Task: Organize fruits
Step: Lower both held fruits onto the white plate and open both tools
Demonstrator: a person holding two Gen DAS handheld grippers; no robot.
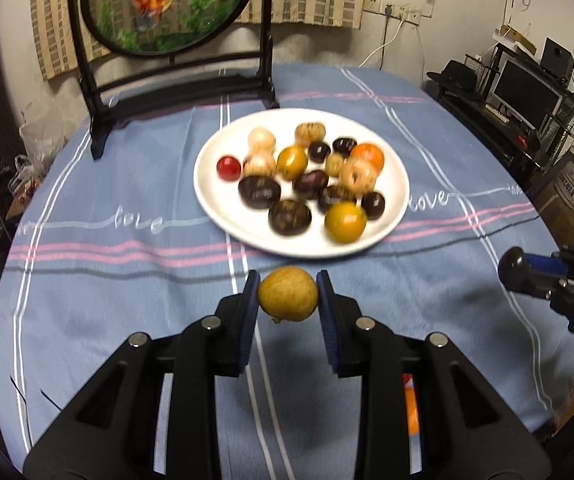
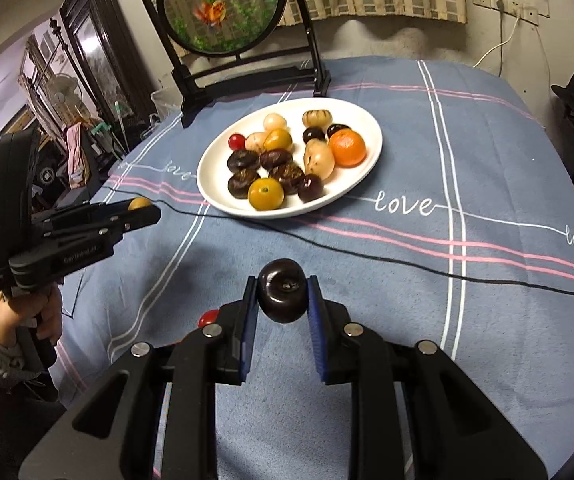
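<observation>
A white plate (image 1: 395, 172) (image 2: 367, 168) in the middle of the table holds several small fruits: dark, yellow, pale, one red, one orange (image 2: 347, 147). My left gripper (image 1: 288, 295) is shut on a yellow-brown fruit (image 1: 288, 294) and holds it above the cloth just in front of the plate; it also shows from the side in the right wrist view (image 2: 139, 205). My right gripper (image 2: 282, 296) is shut on a dark round fruit (image 2: 282, 294) above the cloth, nearer than the plate. In the left wrist view the right gripper (image 1: 513, 268) shows at the right edge.
A round table has a blue striped cloth (image 1: 107, 280). A black-framed round goldfish screen (image 1: 167, 4) (image 2: 223, 8) stands behind the plate. A thin black cable (image 2: 407, 264) runs across the cloth. A small red fruit (image 2: 207, 317) lies beside my right gripper. Shelves and clutter surround the table.
</observation>
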